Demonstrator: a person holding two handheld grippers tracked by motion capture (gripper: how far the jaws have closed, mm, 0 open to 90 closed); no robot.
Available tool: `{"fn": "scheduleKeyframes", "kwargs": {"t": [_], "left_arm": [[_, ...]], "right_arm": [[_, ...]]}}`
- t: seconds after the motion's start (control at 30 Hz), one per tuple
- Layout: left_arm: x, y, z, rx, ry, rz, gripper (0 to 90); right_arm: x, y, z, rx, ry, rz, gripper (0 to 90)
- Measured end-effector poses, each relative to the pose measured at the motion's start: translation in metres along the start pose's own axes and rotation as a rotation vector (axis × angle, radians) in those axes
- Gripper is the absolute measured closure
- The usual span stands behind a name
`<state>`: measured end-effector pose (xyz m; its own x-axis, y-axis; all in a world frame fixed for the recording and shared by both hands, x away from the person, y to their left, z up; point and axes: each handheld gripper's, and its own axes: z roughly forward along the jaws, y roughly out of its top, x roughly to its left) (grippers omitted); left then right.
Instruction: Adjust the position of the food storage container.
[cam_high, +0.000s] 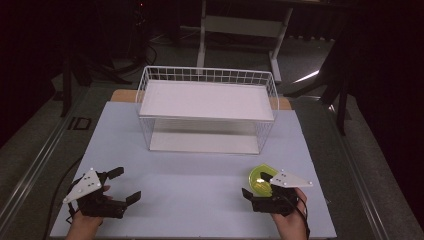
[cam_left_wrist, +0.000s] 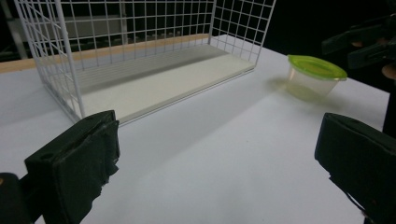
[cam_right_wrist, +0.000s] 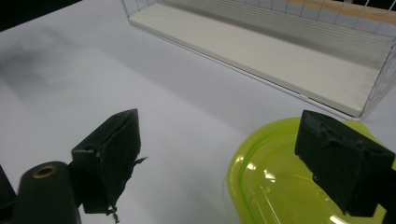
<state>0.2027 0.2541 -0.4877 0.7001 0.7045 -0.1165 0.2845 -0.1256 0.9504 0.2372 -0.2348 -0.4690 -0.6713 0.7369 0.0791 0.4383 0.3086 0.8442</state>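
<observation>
The green-lidded container (cam_right_wrist: 299, 182) sits at the near right of the table (cam_high: 200, 180), directly under my right gripper (cam_right_wrist: 233, 158), whose jaws are spread with one over the lid. I'd judge a grasp is next: I should centre across the rim before closing. My left gripper (cam_high: 122, 185) waits spread, holding nothing. Its view shows the container's clear walls (cam_left_wrist: 310, 84); the high view shows the wire rack (cam_high: 207, 107) has two tiers.

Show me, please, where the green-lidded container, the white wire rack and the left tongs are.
green-lidded container (cam_left_wrist: 316, 66): left gripper view, on its lid.
white wire rack (cam_high: 206, 74): high view, on its rear top rim.
left tongs (cam_high: 125, 184): high view, midway between its open fingertips.
</observation>
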Motion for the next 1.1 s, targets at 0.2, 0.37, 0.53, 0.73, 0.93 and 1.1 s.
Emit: {"fn": "scheduleKeyframes", "kwargs": {"t": [0.2,0.37,0.53,0.73,0.93,1.1], "left_arm": [[0.0,0.0,0.0,0.005,0.001,0.0,0.9],[-0.003,0.0,0.003,0.017,-0.01,0.005,0.9],[-0.006,0.001,0.005,0.014,-0.022,0.014,0.9],[-0.008,0.001,0.005,0.007,-0.029,0.011,0.9],[-0.008,0.001,0.003,-0.002,-0.032,0.001,0.8],[-0.008,0.001,0.004,-0.003,-0.038,-0.006,0.9]], "right_arm": [[0.014,0.001,0.004,-0.035,0.022,-0.077,15.3],[0.024,0.005,0.003,-0.057,0.042,-0.117,18.6],[0.031,0.013,-0.002,-0.073,0.047,-0.135,18.7],[0.036,0.033,-0.013,-0.123,0.052,-0.163,20.3],[0.026,0.049,-0.017,-0.155,0.046,-0.156,23.3],[0.016,0.058,-0.019,-0.157,0.023,-0.128,24.3]]}}
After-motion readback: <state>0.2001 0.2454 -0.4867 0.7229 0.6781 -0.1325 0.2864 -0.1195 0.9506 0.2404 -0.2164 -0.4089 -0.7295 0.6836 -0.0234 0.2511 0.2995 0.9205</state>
